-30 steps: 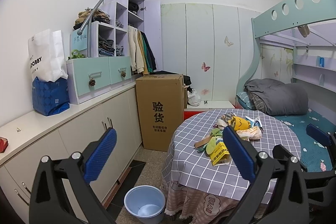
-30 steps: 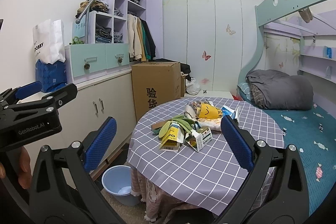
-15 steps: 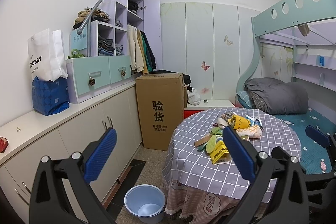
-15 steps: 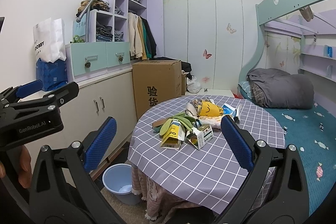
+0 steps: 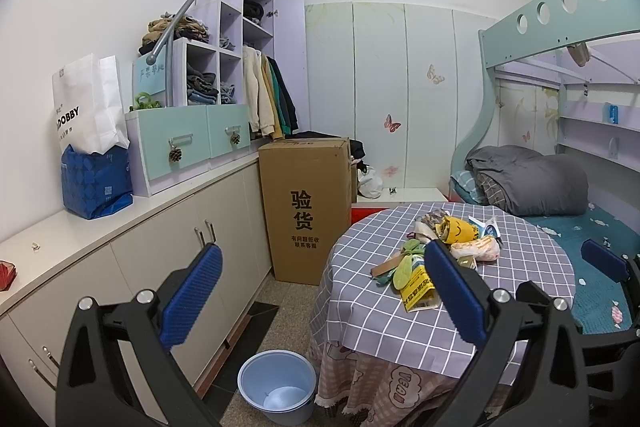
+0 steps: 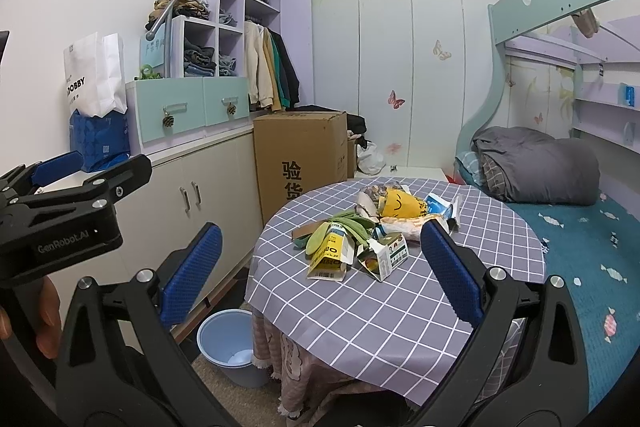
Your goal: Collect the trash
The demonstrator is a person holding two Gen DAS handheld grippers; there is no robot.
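Observation:
A pile of trash (image 6: 372,227) lies on the round table with the checked cloth (image 6: 392,311): yellow cartons, green peels, a yellow wrapper, crumpled bags. The pile also shows in the left wrist view (image 5: 444,247). A light blue bin (image 5: 276,383) stands on the floor left of the table; it also shows in the right wrist view (image 6: 228,351). My left gripper (image 5: 320,295) is open and empty, short of the table's left side. My right gripper (image 6: 316,267) is open and empty, held before the table and apart from the pile.
A tall cardboard box (image 5: 308,207) stands behind the table beside a white cabinet run (image 5: 180,227). A bunk bed (image 6: 560,187) with a grey duvet is on the right. Bags sit on the counter (image 5: 92,147).
Both grippers have drifted slightly; the table and trash sit a little further right and higher in the views. Both stay open and empty.

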